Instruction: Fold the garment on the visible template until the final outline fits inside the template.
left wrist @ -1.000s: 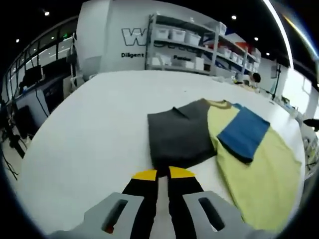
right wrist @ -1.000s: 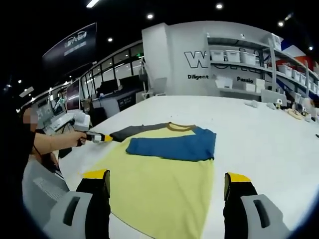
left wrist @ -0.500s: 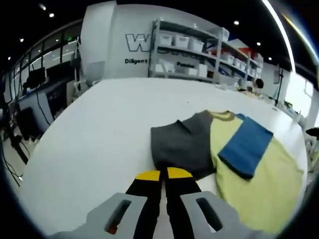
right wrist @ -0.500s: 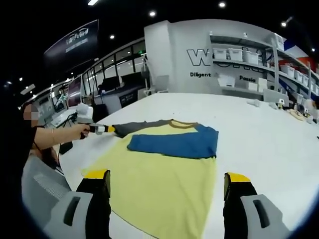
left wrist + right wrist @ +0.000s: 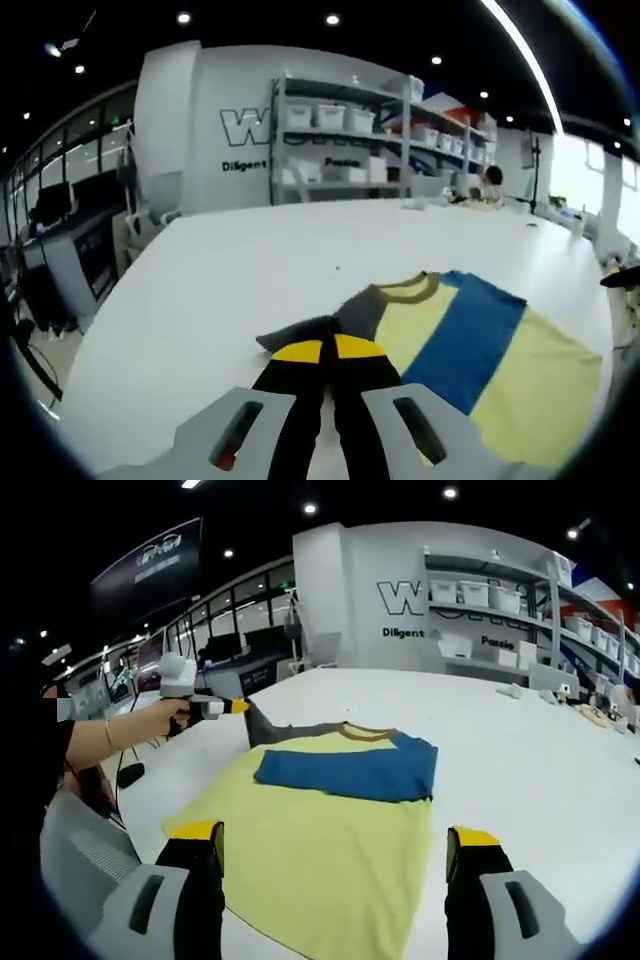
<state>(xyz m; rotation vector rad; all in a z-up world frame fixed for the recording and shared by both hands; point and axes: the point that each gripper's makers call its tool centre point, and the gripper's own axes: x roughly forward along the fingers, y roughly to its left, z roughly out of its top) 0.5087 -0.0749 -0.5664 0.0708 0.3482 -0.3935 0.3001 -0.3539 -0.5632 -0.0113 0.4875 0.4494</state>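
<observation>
1. the garment point(image 5: 330, 820) lies flat on the white table point(image 5: 540, 750), blue sleeve point(image 5: 350, 773) folded across its chest.
2. the left gripper point(image 5: 328, 350) is pinched on the grey sleeve point(image 5: 310, 333), lifting it at the shirt's left edge.
3. the right gripper point(image 5: 335, 842) is spread wide, jaws hovering either side of the yellow hem.

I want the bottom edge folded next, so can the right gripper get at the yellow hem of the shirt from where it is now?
Probably yes. The right gripper is open, with the yellow shirt lying flat between its jaws and nothing on the cloth near the hem. The left gripper is off at the far side, shut on the grey sleeve, so it isn't in the way.
</observation>
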